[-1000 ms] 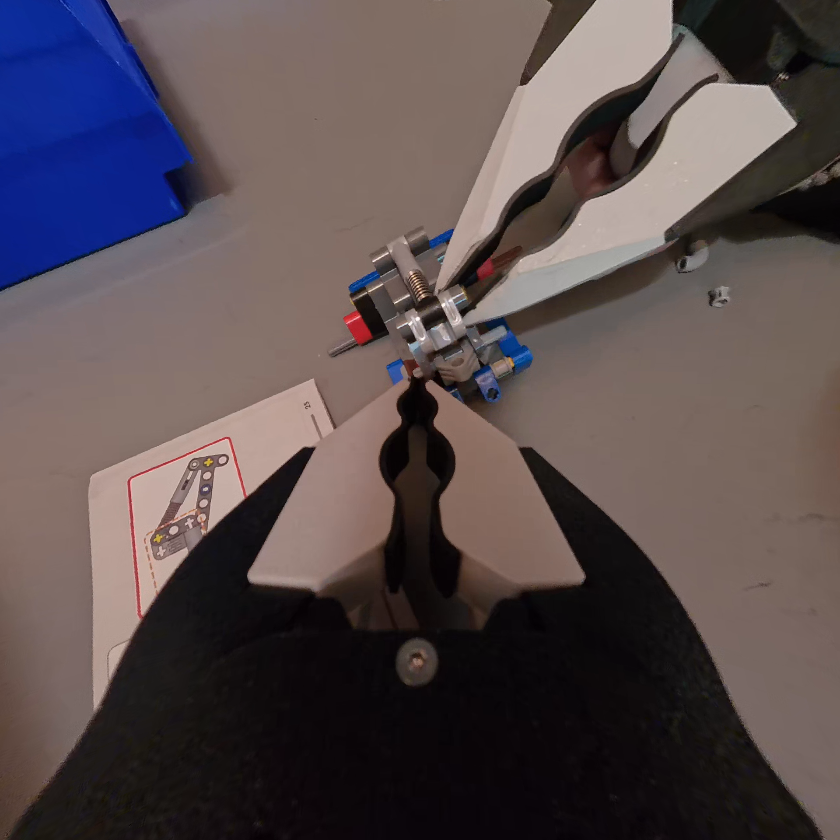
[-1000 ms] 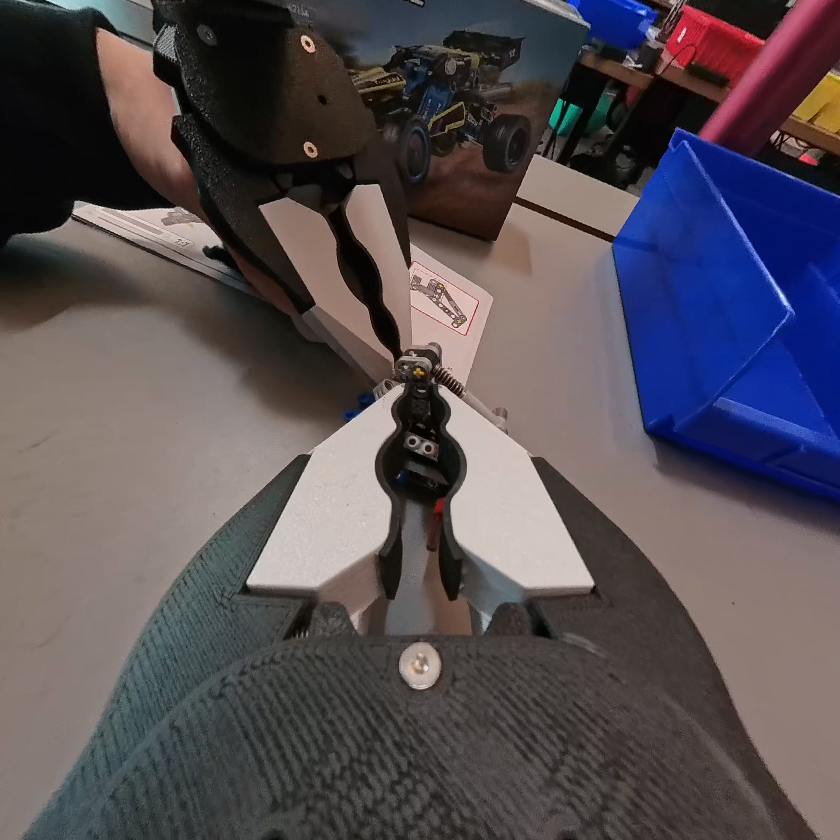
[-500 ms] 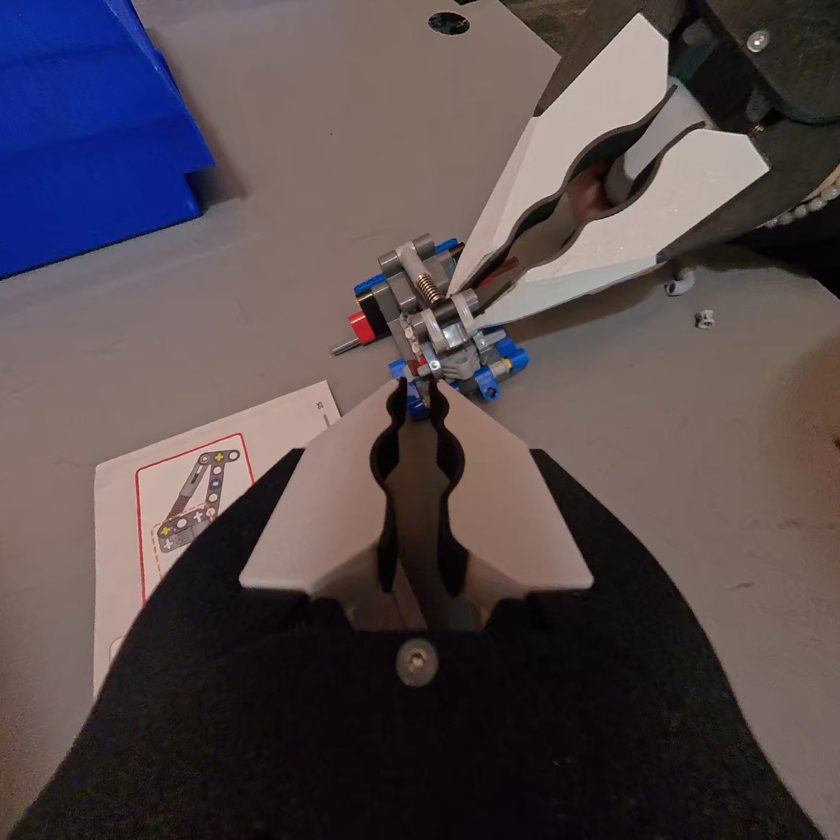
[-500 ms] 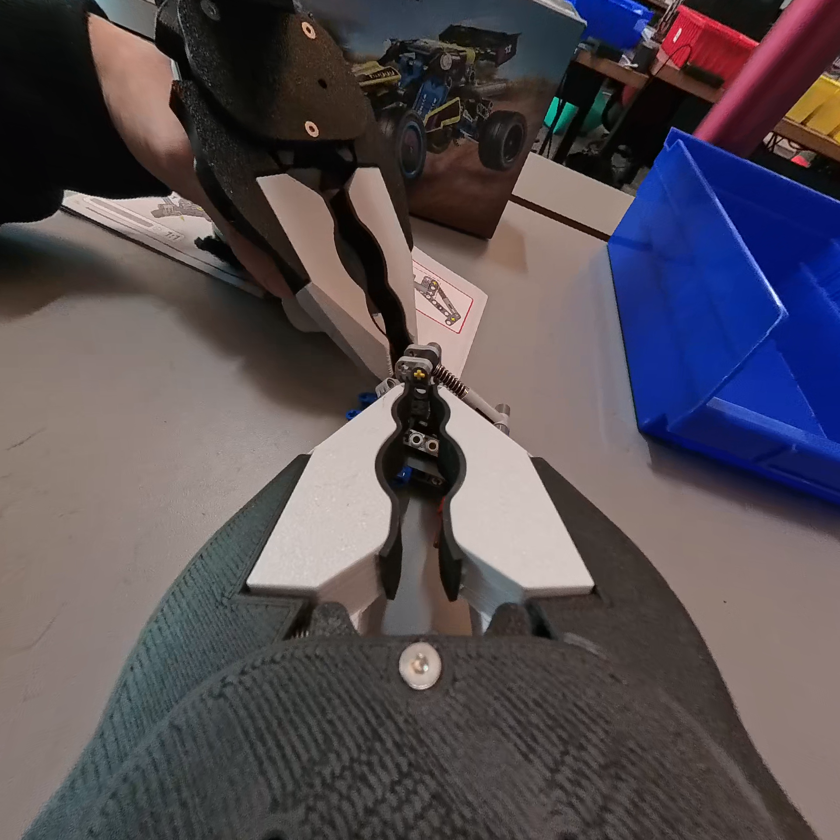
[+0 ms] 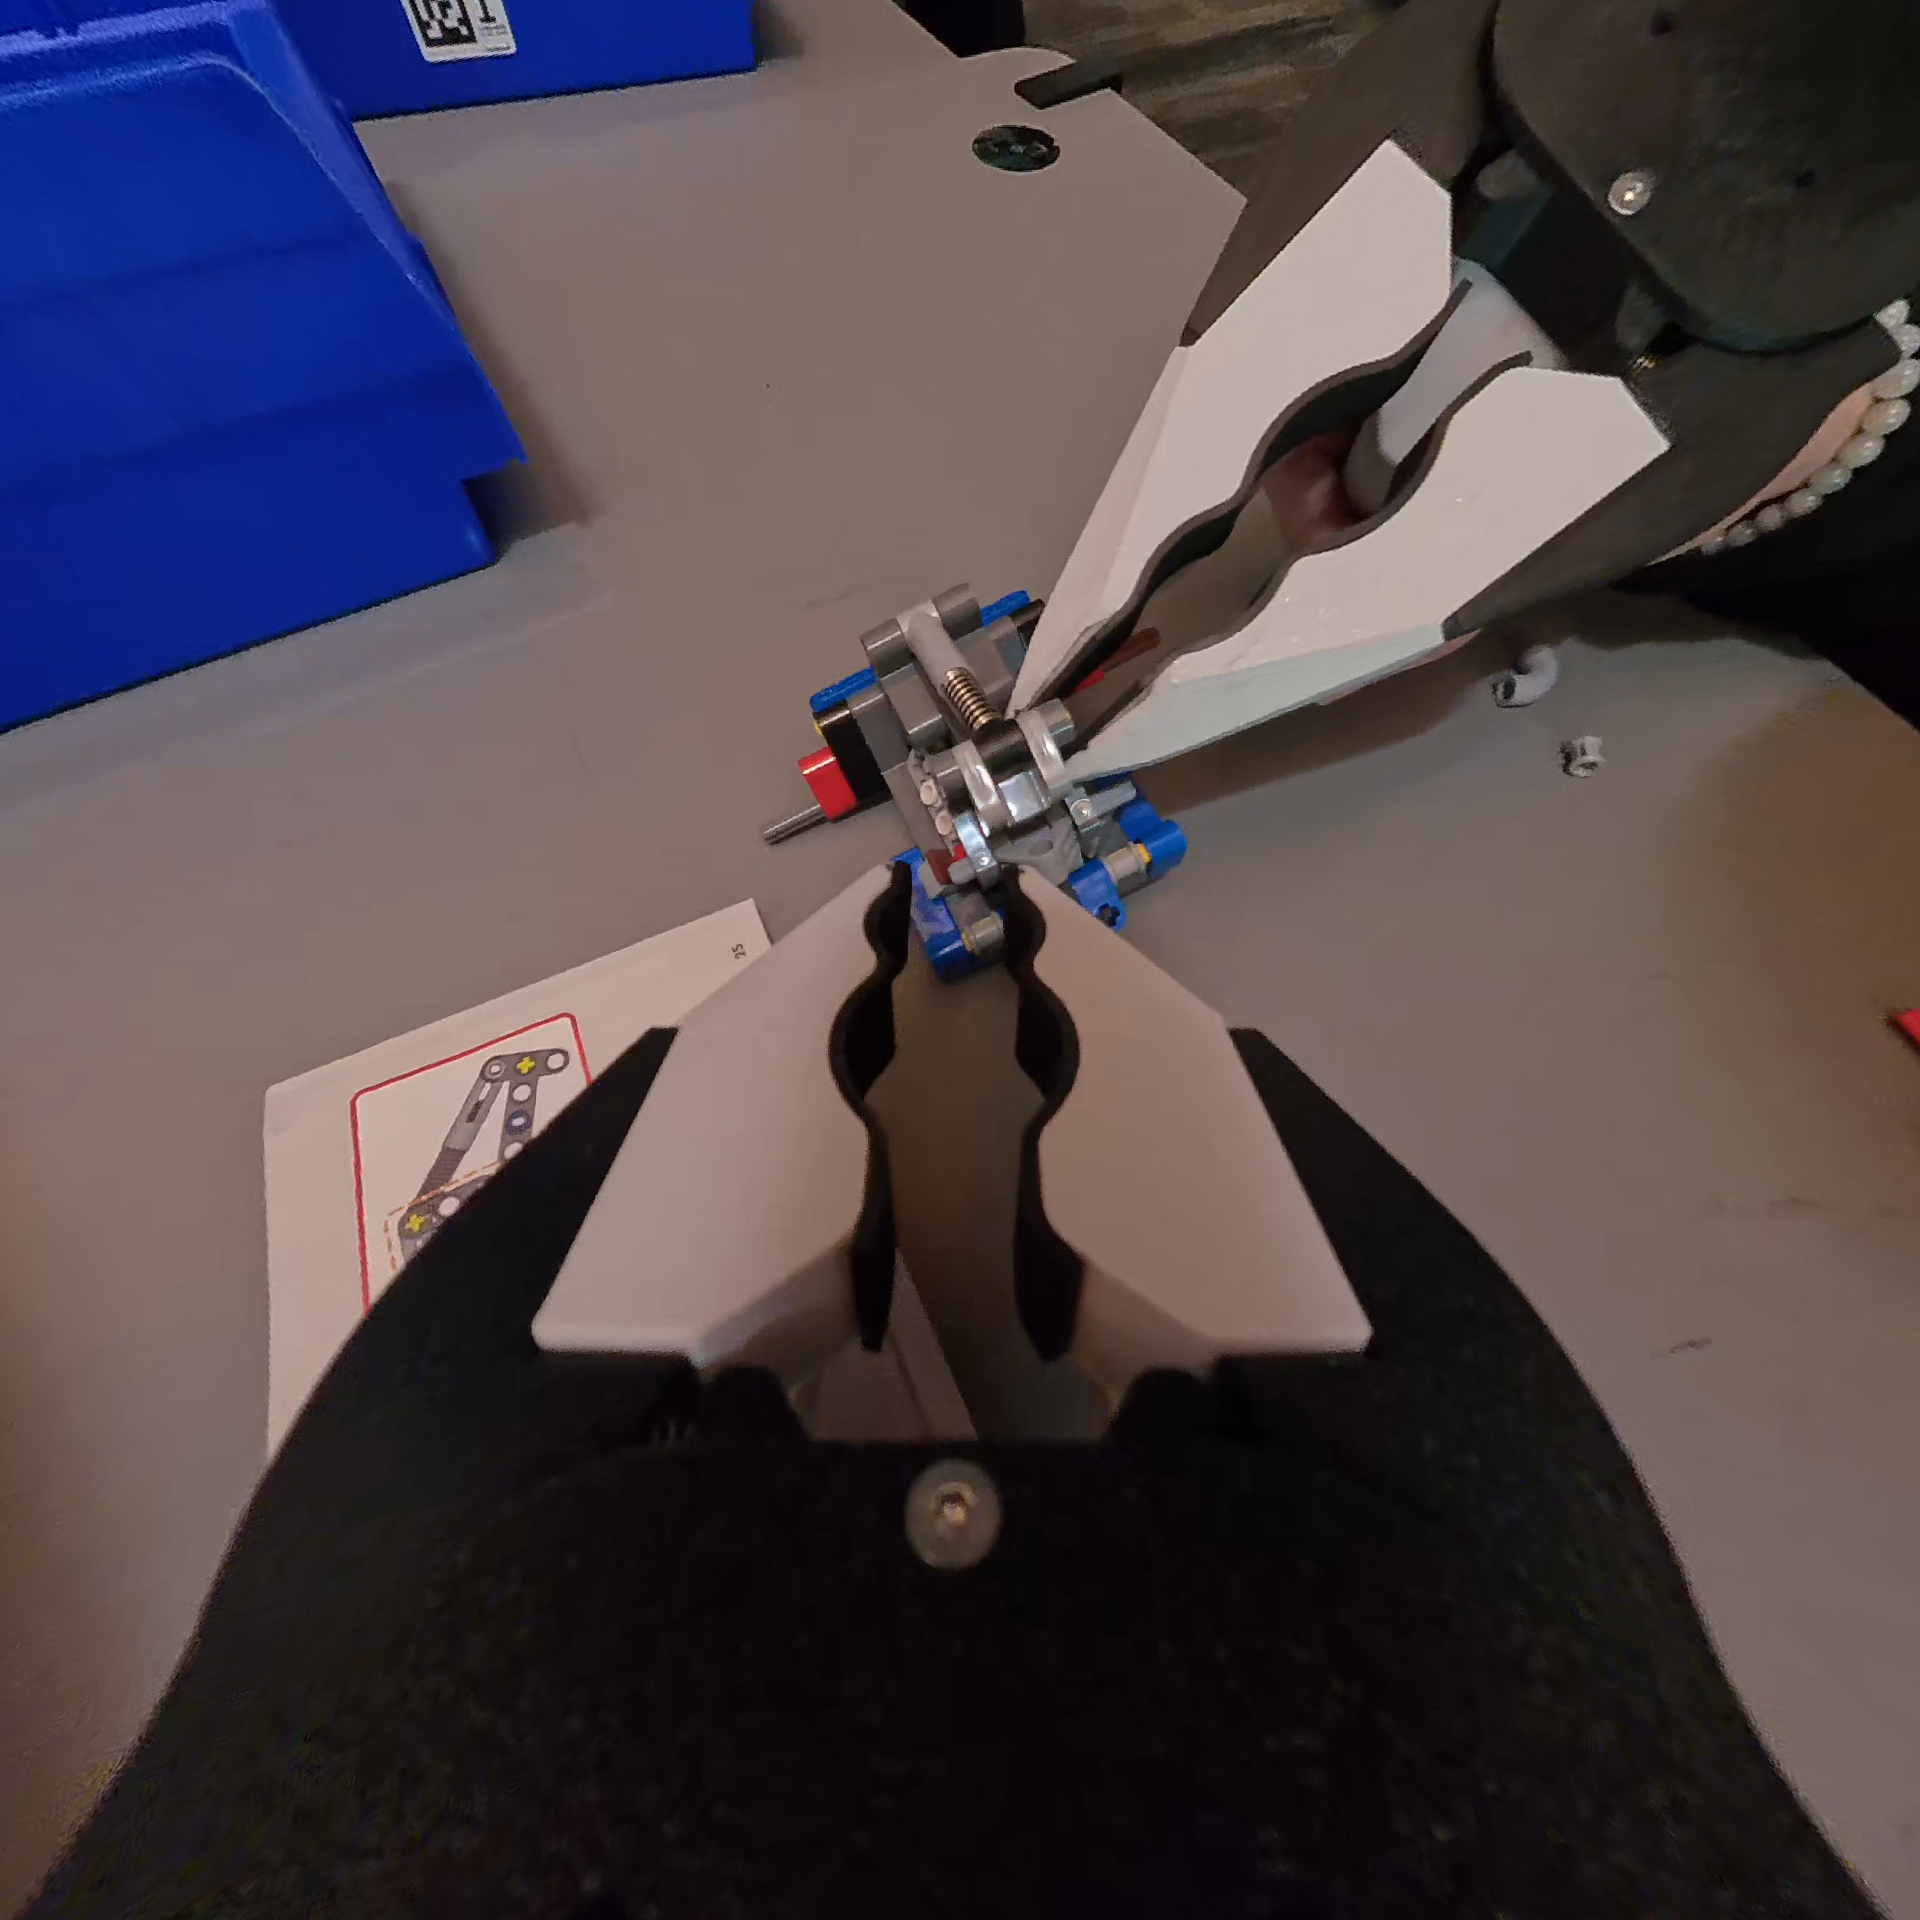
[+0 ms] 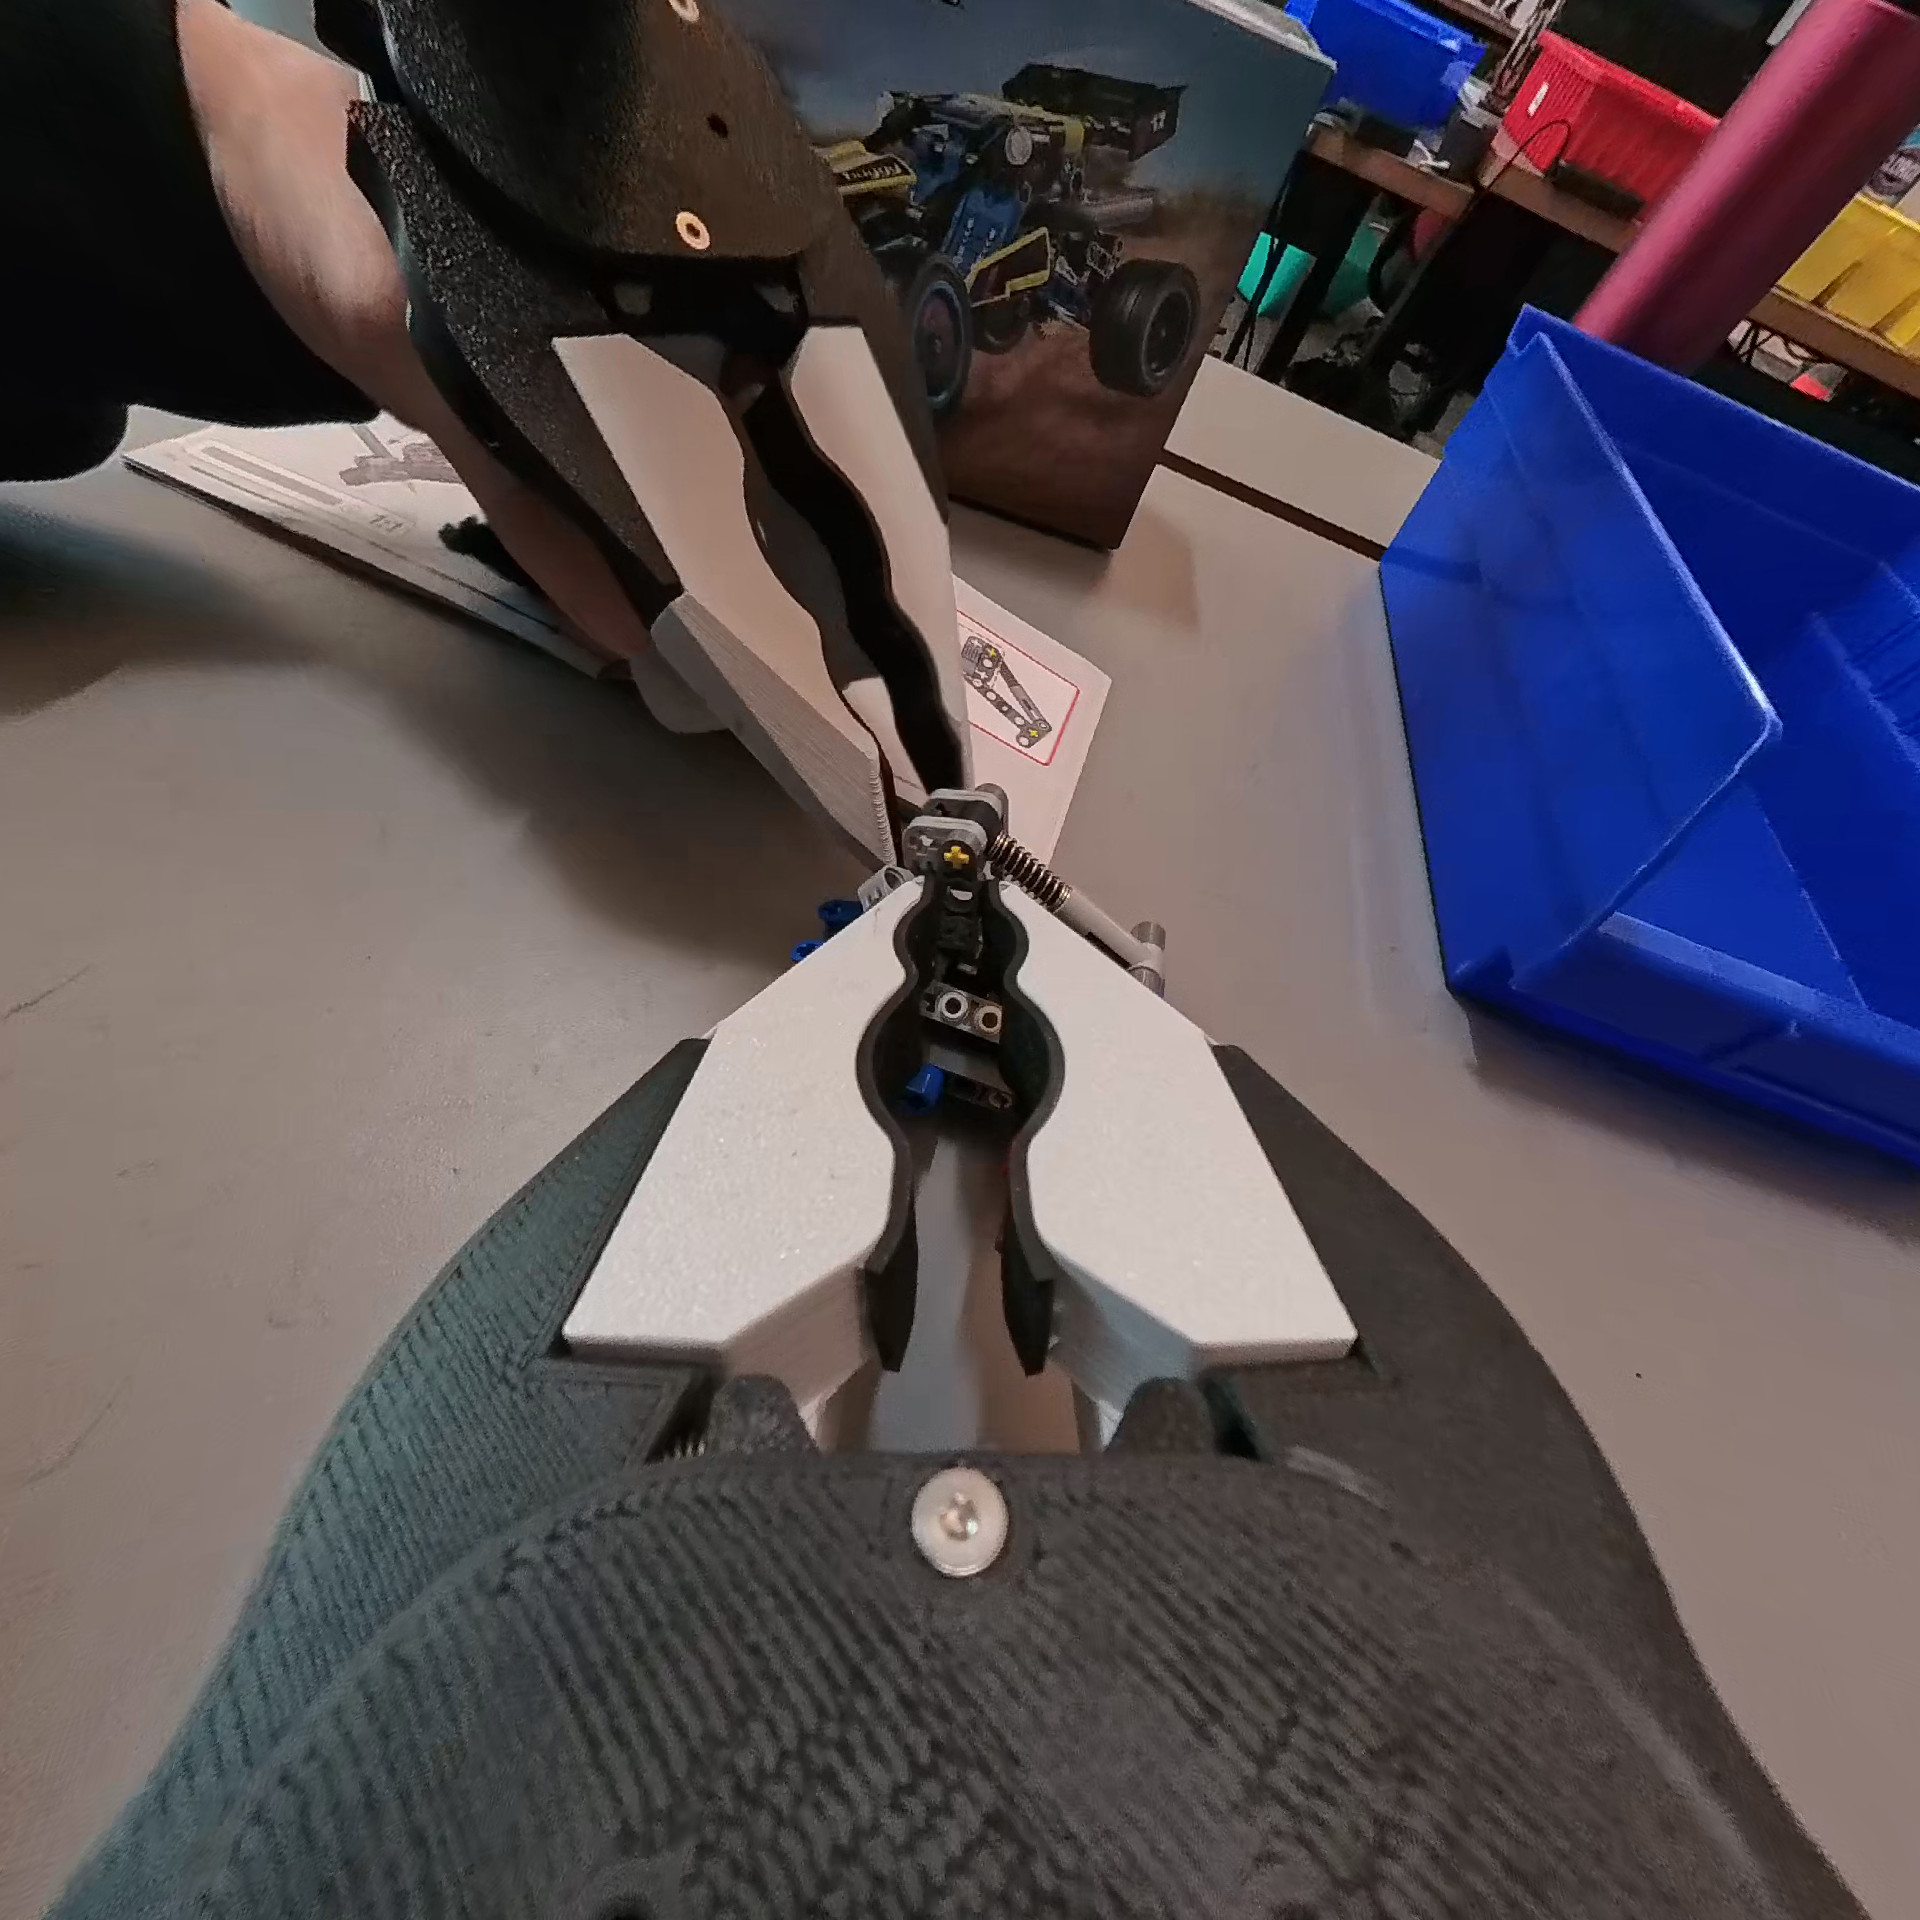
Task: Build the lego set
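Observation:
A small toy-brick assembly (image 5: 977, 769) of grey, blue, black and red parts with a metal spring lies on the grey table (image 5: 1455, 1039). My left gripper (image 5: 958, 883) is open. Its tips straddle the assembly's near blue end without clamping it. My right gripper (image 5: 1044, 727) comes in from the upper right, shut on a dark thin part of the assembly beside the spring. In the right wrist view my right gripper (image 6: 958, 904) pinches that dark part just below a grey connector (image 6: 951, 842) with a yellow cross. The left gripper (image 6: 914, 821) shows behind it, tips down at the assembly.
A blue bin (image 5: 208, 364) stands at the left, also seen in the right wrist view (image 6: 1662, 727). An instruction sheet (image 5: 468, 1091) lies under my left gripper. A box with a car picture (image 6: 1039, 260) stands behind. Small loose grey parts (image 5: 1584, 753) lie to the right. My left and right fingertips are right by each other.
My left gripper's jaws went from shut at the assembly's near end to open around it. My right gripper kept its hold and the assembly stayed in place.

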Available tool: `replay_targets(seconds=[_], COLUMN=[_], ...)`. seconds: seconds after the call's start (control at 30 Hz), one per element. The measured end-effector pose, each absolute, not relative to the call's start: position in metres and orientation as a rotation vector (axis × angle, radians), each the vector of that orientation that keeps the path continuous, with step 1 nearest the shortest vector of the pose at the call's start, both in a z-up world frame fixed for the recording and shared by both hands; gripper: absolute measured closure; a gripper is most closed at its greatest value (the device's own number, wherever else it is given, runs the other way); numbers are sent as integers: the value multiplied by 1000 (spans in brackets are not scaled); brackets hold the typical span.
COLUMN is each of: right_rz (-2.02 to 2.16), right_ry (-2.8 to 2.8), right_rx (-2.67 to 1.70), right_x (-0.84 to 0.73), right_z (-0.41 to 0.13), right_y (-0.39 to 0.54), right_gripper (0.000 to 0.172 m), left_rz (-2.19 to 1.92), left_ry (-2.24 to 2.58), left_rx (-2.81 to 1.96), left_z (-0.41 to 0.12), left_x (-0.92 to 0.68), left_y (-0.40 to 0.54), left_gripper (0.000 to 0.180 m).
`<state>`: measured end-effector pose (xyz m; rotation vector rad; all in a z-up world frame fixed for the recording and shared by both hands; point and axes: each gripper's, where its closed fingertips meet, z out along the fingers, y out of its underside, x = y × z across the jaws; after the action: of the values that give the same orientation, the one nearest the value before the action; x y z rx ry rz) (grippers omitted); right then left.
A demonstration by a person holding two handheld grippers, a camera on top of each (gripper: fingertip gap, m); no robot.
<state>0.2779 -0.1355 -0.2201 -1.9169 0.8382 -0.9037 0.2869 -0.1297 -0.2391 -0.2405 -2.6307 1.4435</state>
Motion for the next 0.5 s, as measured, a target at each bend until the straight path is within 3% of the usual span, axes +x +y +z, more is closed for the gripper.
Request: replay_targets(seconds=[0.17,0.4,0.5], right_rz=[-899,-920,-1020], right_ry=[827,766,757], right_rx=[-1922,-1950,-1999], right_x=[277,271,265], right_z=[-220,-221,-219], right_y=[-138,-146,-155], right_gripper=[168,167,145], left_rz=[1440,1445,1455], left_ry=[-2619,-2670,-2698], left_rx=[-262,-169,-57], left_z=[-240,-238,-230], left_x=[281,280,280], left_y=[-133,-143,-150], left_gripper=[179,180,180])
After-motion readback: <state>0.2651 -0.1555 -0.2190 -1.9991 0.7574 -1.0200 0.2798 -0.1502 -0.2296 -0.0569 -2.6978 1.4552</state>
